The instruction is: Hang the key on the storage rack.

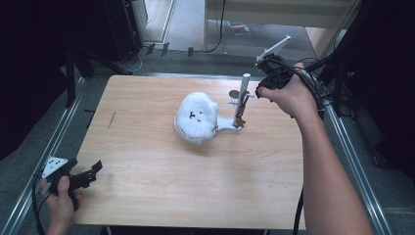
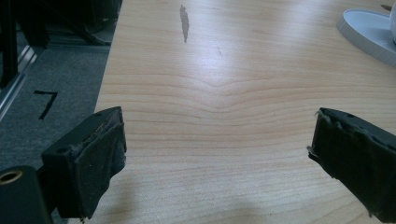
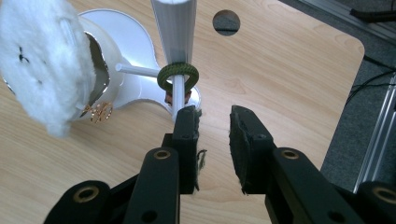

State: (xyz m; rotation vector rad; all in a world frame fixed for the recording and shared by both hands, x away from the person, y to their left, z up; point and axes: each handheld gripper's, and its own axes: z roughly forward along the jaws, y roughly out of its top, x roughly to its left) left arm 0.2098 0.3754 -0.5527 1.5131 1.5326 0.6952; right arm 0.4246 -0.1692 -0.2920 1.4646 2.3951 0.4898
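Left tool (image 1: 90,172): held at the near left corner of the bench (image 1: 147,166), low over the wood, jaws spread wide, nothing between its pads (image 2: 100,163).

Right tool (image 1: 254,93): held in the right hand (image 1: 288,95) at the far right of the bench, aimed down at the stand. Jaws narrowly parted, a slim gap between the pads (image 3: 243,140), nothing gripped.

White jewellery stand (image 1: 230,125): mid-bench, slightly right of centre. Flat base, 1 upright post (image 3: 175,28), thin side pegs (image 3: 135,70).

Green ring (image 3: 177,77): hangs on a thin peg at the post, just beyond the right tool's jaw tips and apart from them.

Gold trinket (image 3: 98,112): hangs near the stand's base, left of the ring; too small to name.

White fluffy plush (image 1: 196,116): small dark face marks, sits on the stand's base, touching it.

Round hole (image 3: 226,22): in the bench top beyond the post.
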